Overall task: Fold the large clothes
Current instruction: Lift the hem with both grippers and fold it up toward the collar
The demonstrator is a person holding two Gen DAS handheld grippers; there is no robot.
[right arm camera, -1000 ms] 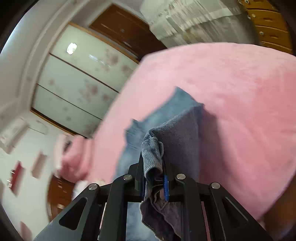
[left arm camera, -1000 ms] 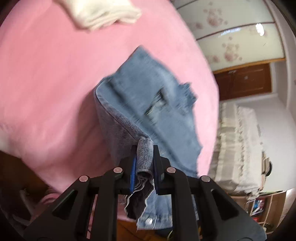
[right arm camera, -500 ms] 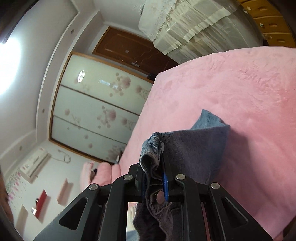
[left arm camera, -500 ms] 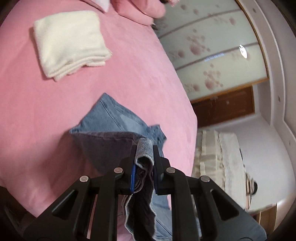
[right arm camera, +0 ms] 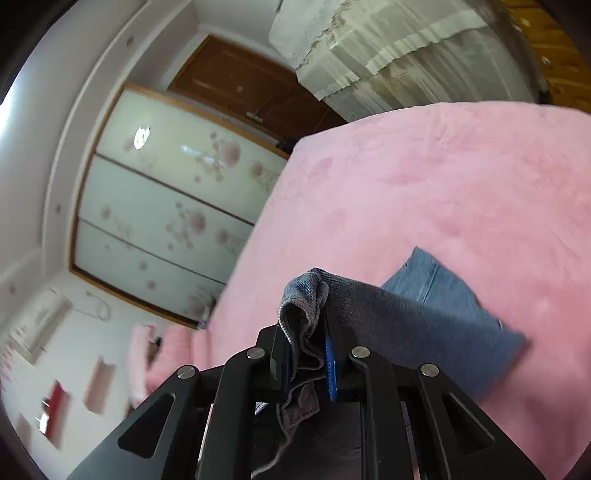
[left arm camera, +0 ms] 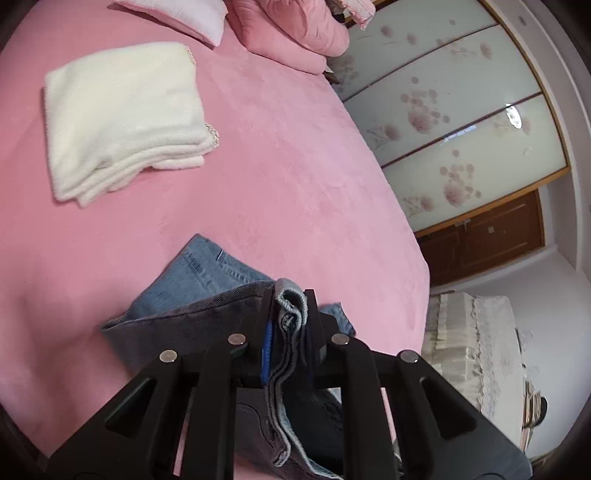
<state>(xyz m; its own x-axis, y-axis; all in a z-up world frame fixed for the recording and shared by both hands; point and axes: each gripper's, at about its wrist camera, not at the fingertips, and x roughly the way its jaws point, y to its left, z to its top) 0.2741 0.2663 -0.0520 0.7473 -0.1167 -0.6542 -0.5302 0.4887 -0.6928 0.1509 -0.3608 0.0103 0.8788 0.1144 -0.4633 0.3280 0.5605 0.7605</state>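
Blue denim jeans (left arm camera: pixel 207 280) lie on the pink bed (left arm camera: pixel 295 177), partly lifted. My left gripper (left arm camera: pixel 290 306) is shut on a bunched edge of the jeans and holds it above the bed. My right gripper (right arm camera: pixel 306 306) is shut on another bunched edge of the same jeans (right arm camera: pixel 424 321). The cloth stretches from each gripper down to the part that rests on the bed (right arm camera: pixel 443 184). The lower part of the jeans hangs under the grippers, out of sight.
A folded white towel (left arm camera: pixel 122 118) lies on the bed at the far left. Pink pillows (left arm camera: pixel 295 29) are at the head. Sliding wardrobe doors (left arm camera: pixel 461 129) and a wooden door (left arm camera: pixel 487 240) stand beyond the bed's right edge.
Both grippers have moved forward over the bed with the jeans' edge, carrying it over the lying part. The towel and pillows have come further into the left view.
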